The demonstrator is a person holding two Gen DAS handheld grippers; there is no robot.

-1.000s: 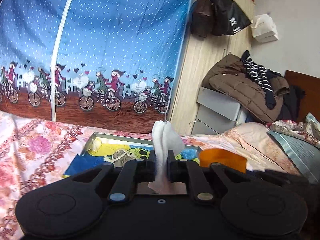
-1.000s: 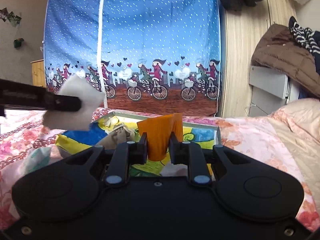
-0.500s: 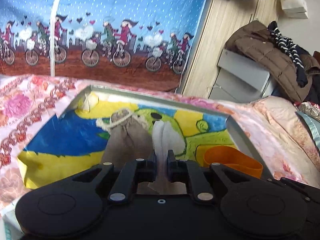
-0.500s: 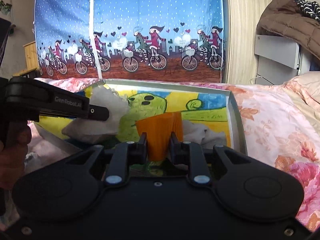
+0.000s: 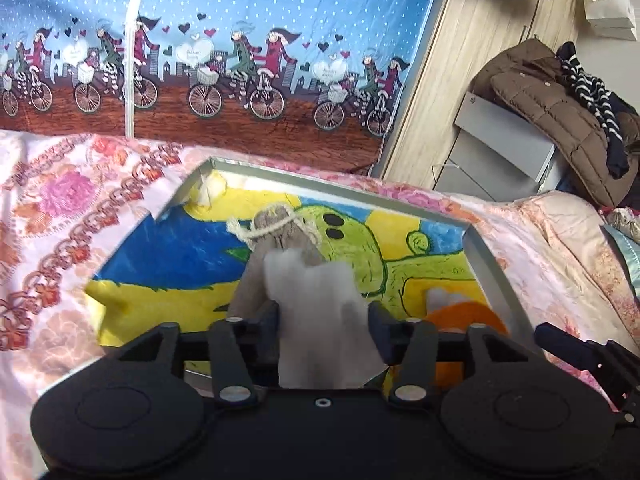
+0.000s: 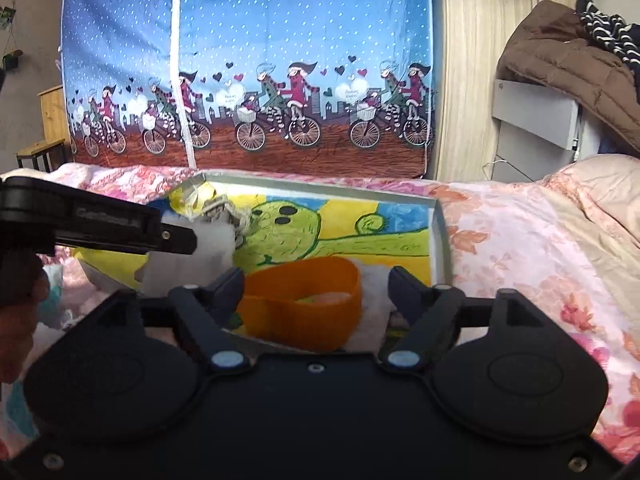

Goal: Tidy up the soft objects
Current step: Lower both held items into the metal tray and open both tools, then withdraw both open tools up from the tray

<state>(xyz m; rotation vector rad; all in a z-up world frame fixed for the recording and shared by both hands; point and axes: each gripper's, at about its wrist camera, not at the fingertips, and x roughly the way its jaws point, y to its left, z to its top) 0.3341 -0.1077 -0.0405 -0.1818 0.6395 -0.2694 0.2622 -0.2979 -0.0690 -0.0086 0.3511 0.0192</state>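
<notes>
A shallow grey tray [image 5: 486, 264] with a bright painted lining lies on the flowered bed. My left gripper [image 5: 323, 316] is open over the tray, and a white tissue [image 5: 316, 312] sits loosely between its spread fingers. Beyond the tissue lies a brown drawstring pouch [image 5: 280, 236]. My right gripper [image 6: 316, 284] is open over the tray's right part, and an orange soft band [image 6: 300, 300] rests between its fingers on the tray [image 6: 440, 232]. The left gripper's finger [image 6: 120, 228] and the tissue [image 6: 192, 260] show at the left of the right wrist view. The orange band [image 5: 460, 320] also shows in the left wrist view.
A flowered pink bedspread [image 5: 60, 220] surrounds the tray. A blue printed curtain [image 5: 240, 40] hangs behind the bed. A wooden wardrobe [image 5: 480, 60], a grey cabinet [image 5: 500, 152] and a brown jacket [image 5: 552, 104] stand at the right. A white scrap [image 5: 208, 190] lies in the tray's far left corner.
Both grippers have come down over the tray and opened. The tissue and the orange band, squeezed between shut fingers before, now sit loose between spread fingers.
</notes>
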